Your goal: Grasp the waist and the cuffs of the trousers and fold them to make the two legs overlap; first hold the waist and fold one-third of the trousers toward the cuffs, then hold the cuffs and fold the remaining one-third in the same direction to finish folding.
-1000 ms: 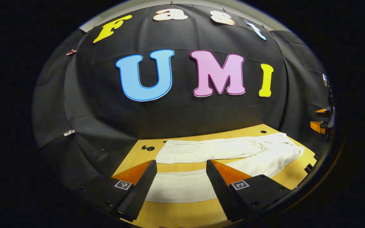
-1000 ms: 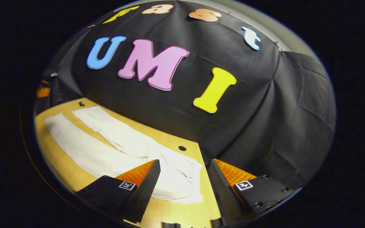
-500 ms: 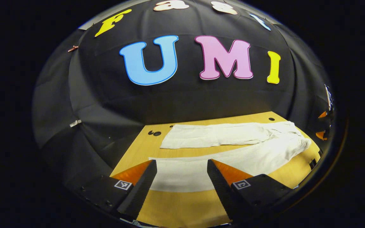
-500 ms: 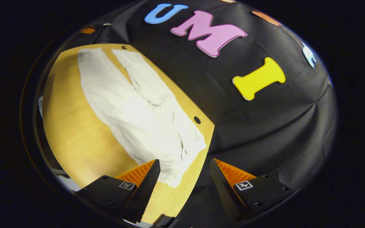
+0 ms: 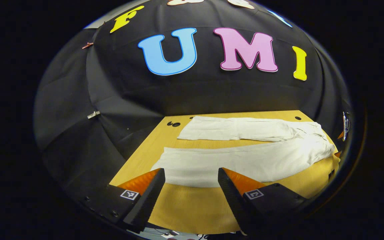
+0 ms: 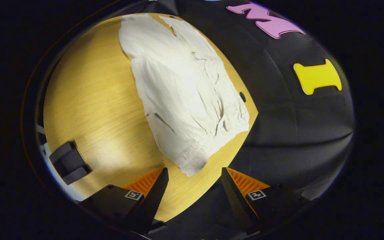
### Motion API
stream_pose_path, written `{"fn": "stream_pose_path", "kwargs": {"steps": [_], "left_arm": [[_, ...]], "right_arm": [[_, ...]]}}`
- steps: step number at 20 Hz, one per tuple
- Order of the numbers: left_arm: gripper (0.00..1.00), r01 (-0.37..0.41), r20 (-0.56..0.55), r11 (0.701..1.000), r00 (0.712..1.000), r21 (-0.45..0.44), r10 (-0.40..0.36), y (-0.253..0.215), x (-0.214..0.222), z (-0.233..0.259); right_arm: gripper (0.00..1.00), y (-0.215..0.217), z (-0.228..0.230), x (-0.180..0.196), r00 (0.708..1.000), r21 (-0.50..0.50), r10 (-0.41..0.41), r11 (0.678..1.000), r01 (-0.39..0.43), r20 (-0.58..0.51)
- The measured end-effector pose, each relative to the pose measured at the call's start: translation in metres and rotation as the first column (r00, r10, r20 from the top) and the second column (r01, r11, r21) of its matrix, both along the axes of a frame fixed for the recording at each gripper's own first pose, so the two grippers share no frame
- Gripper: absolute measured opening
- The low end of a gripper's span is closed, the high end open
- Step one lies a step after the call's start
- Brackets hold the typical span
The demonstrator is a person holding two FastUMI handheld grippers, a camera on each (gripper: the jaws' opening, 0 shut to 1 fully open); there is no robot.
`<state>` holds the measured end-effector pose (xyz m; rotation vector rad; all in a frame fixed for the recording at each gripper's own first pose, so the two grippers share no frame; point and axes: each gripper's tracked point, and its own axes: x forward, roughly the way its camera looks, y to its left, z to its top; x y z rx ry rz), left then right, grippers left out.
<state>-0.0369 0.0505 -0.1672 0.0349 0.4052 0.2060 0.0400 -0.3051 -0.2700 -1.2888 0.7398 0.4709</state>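
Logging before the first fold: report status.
Left gripper open, right gripper open, both empty. White cloth trousers flat on wooden table, legs apart. Nothing blocking.

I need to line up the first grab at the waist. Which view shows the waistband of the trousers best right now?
The right gripper view: the waistband lies large and close just ahead of the open right gripper, gathers and wrinkles plain. In the left gripper view the waistband sits small at the far right edge, with the left gripper open near the cuffs.
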Motion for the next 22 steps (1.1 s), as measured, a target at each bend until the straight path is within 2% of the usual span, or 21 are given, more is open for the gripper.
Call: {"fn": "stream_pose_path", "kwargs": {"steps": [2, 3, 8, 10, 12, 13, 14, 15, 16, 17, 18, 20, 22], "left_arm": [[0.99, -0.009, -0.025, 0.999, 1.0, 0.041, 0.01, 0.005, -0.006, -0.009], [0.99, -0.025, -0.041, 0.998, 0.999, 0.062, 0.027, 0.01, -0.01, -0.014], [0.99, -0.073, -0.083, 0.997, 0.994, 0.029, 0.075, 0.019, -0.025, -0.037], [0.99, -0.077, -0.091, 0.996, 0.993, 0.038, 0.08, 0.025, -0.025, -0.042], [0.99, -0.083, -0.084, 0.993, 0.992, 0.079, 0.09, 0.039, -0.022, -0.044], [0.99, -0.077, -0.081, 0.991, 0.993, 0.108, 0.086, 0.048, -0.017, -0.045], [0.99, -0.057, -0.086, 0.987, 0.994, 0.147, 0.07, 0.054, -0.013, -0.047], [0.99, -0.027, -0.098, 0.979, 0.994, 0.203, 0.047, 0.062, -0.008, -0.048], [0.99, 0.012, -0.113, 0.963, 0.993, 0.268, 0.019, 0.071, -0.002, -0.05], [0.99, 0.058, -0.135, 0.942, 0.991, 0.33, -0.013, 0.079, 0.005, -0.05], [0.99, 0.107, -0.16, 0.918, 0.986, 0.381, -0.049, 0.086, 0.009, -0.053], [0.98, 0.188, -0.208, 0.881, 0.972, 0.434, -0.105, 0.097, 0.018, -0.06], [0.98, 0.237, -0.246, 0.854, 0.96, 0.464, -0.133, 0.113, 0.027, -0.063]], "right_arm": [[0.98, 0.005, -0.002, 0.008, 0.998, -0.033, 0.064, 0.997, -0.064, 0.003], [0.93, 0.009, -0.002, 0.009, 0.996, -0.046, 0.088, 0.995, -0.088, 0.006], [0.93, 0.034, -0.009, 0.02, 0.969, -0.14, 0.247, 0.96, -0.241, 0.029], [0.92, 0.035, -0.009, 0.018, 0.96, -0.161, 0.276, 0.95, -0.267, 0.041], [0.89, 0.032, -0.018, 0.015, 0.961, -0.173, 0.276, 0.947, -0.272, 0.003], [0.73, 0.034, -0.018, 0.015, 0.96, -0.187, 0.279, 0.944, -0.273, 0.004], [0.65, 0.034, -0.021, 0.015, 0.962, -0.195, 0.272, 0.944, -0.268, -0.004], [0.48, 0.033, -0.022, 0.019, 0.965, -0.2, 0.262, 0.945, -0.257, -0.002], [0.41, 0.033, -0.022, 0.023, 0.969, -0.193, 0.248, 0.951, -0.244, 0.0], [0.48, 0.028, -0.026, 0.021, 0.976, -0.188, 0.219, 0.958, -0.217, -0.014], [0.46, 0.029, -0.027, 0.024, 0.981, -0.181, 0.195, 0.964, -0.196, -0.019], [0.28, 0.026, -0.028, 0.035, 0.989, -0.192, 0.151, 0.97, -0.149, -0.008], [0.2, 0.025, -0.029, 0.032, 0.993, -0.181, 0.12, 0.976, -0.12, -0.01]]}}
